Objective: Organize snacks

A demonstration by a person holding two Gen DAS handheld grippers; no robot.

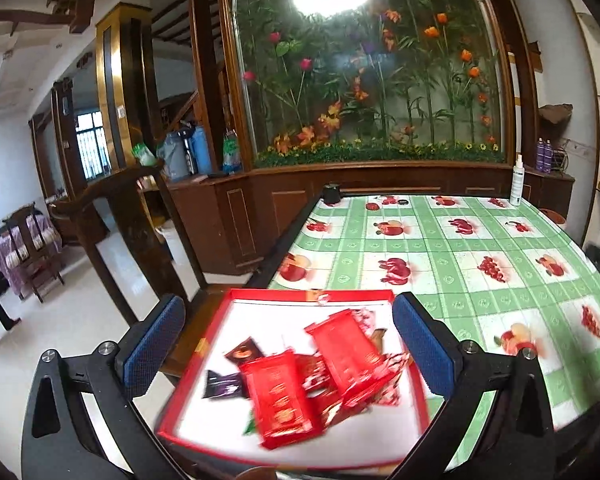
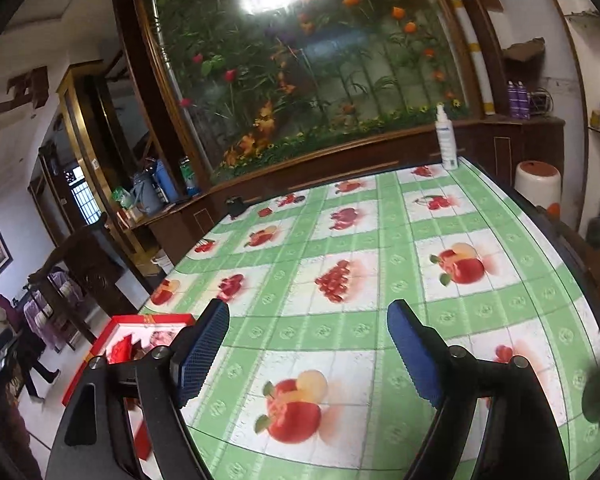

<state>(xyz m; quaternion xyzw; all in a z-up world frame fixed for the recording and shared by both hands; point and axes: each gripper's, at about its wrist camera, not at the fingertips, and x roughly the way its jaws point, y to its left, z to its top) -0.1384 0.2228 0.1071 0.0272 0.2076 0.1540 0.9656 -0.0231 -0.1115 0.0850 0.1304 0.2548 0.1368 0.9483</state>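
Snacks [image 1: 300, 384] sit loose in the red tray [image 1: 204, 344] at the table's seven-o'clock corner, left gripper [image 1: 288, 348] gaping empty above, right gripper [image 2: 308, 348] wide over bare tablecloth [image 2: 380, 240]; next, likely lifting one red packet [image 1: 280, 400].

Left wrist view looks forward and slightly down between its own blue fingers [image 1: 156, 344], close over the red tray [image 1: 312, 295] at the table's near left corner, facing the far flower display wall [image 1: 364, 80]. Right wrist view sits further right, tilted, low over the green fruit-print tablecloth [image 2: 340, 320], facing the same wall. Both views share the tablecloth, the white spray bottle [image 1: 517, 184] at the far edge, the flower wall, and the tray, which shows only at the near left of the right view.
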